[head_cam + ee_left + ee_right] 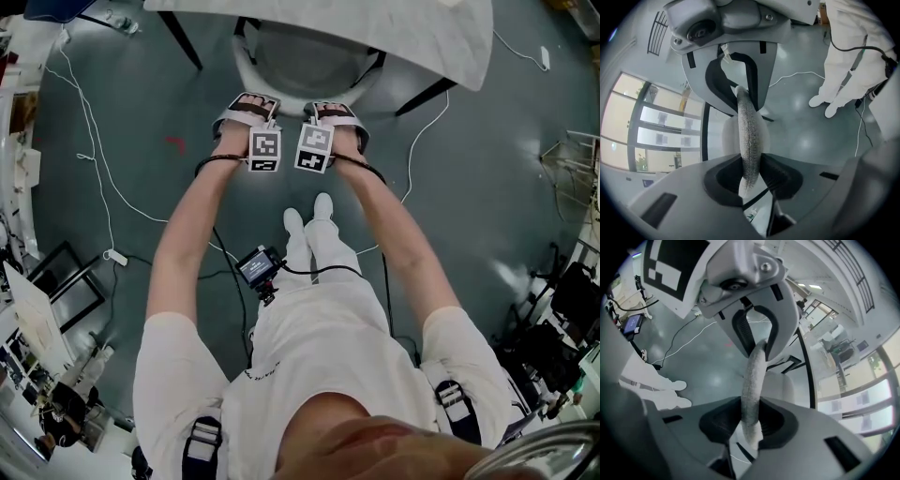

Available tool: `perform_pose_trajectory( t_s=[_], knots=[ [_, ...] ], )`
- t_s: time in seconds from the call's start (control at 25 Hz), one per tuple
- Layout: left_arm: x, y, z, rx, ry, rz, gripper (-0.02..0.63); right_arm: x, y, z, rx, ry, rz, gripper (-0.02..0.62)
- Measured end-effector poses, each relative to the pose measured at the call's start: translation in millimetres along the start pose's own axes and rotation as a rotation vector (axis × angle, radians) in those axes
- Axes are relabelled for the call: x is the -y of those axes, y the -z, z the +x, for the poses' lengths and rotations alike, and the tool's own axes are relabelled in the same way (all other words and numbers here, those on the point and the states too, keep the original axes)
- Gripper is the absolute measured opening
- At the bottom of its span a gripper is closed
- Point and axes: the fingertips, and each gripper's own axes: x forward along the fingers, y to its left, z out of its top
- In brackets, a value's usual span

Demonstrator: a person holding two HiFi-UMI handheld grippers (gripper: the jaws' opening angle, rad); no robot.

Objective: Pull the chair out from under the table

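A chair [298,58] with a pale round seat stands tucked under the white table [422,37] at the top of the head view. Both grippers sit side by side on its curved back rim. The left gripper [251,105] is shut on the rim's grey fabric edge [749,136], which runs between its dark pads [725,180]. The right gripper [330,111] grips the same edge [753,380] a little further along. Each gripper view shows the other gripper at the top, clamped on that edge.
The table's black legs [183,39] slant down on both sides of the chair. White cables [98,169] trail over the grey floor at left and right. The person's white shoes [309,220] stand just behind the grippers. Racks and gear [572,309] crowd the room's edges.
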Motion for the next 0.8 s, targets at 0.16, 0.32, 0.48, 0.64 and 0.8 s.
perform_pose_trajectory(
  t_s=[0.16,0.32,0.48,0.64,0.8],
  knots=[
    [1.2,-2.7,1.3,-0.003,0.001,-0.029,0.097,0.2,1.5,0.4,-0.005,0.006,0.018,0.092],
    [-1.3,-3.0,-2.2,-0.006,-0.004,-0.053,0.084,0.9,1.6,-1.5,0.006,0.004,0.041,0.084],
    [-0.8,-1.9,-2.4,-0.015,0.004,-0.069,0.081,1.0,1.4,-1.1,0.007,0.013,0.048,0.084],
    [1.1,-3.7,-4.1,-0.009,0.014,-0.079,0.078,-1.4,1.3,-2.1,0.006,-0.004,0.045,0.081],
    [6.7,-3.9,-10.7,-0.003,0.022,-0.065,0.075,-6.8,-2.6,-6.8,0.011,-0.011,0.035,0.080]
  ],
)
